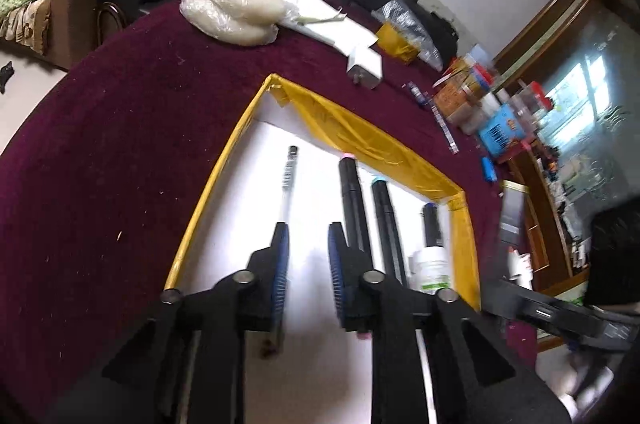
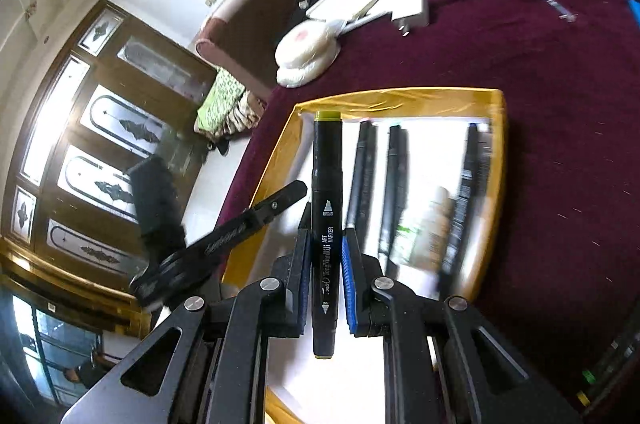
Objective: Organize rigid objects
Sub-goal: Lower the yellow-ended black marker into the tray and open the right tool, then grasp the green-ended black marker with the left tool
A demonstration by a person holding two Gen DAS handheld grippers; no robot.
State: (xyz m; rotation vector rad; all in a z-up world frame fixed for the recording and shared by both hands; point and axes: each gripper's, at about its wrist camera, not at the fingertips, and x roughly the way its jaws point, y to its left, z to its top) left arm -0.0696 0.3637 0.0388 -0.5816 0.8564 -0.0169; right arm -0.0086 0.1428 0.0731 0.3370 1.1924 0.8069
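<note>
In the right wrist view, the right gripper [image 2: 325, 276] fills the lower centre of the frame, its two blue-padded fingers [image 2: 349, 288] clenched on a black art marker [image 2: 326, 224] with an olive-green cap. The marker runs straight up the frame along the fingers, its far cap reaching the upper edge of a tray [image 2: 496, 152] with a yellow taped rim and a white floor. To the right of the held marker, three more dark markers [image 2: 394, 184] lie in the tray roughly parallel, with a small white bottle [image 2: 430, 228] between the last two, blurred. A black tool [image 2: 240, 228] crosses the tray's left rim at centre left.

In the left wrist view, the left gripper [image 1: 308, 268] sits at lower centre, released and holding nothing, its jaws apart over the tray's white floor. A thin clear pen [image 1: 289, 176] lies just beyond its left finger; two black markers lie beyond its right finger.

The step looks like laying the green-capped marker into the row. Doing it well probably means keeping the marker parallel to its neighbours, lowering it into the free strip at the left of the row, and letting it touch the floor before the fingers part, so it does not roll. The left gripper could steady the tray, which sits on a maroon cloth [image 2: 560, 84] with clutter at the upper right
</note>
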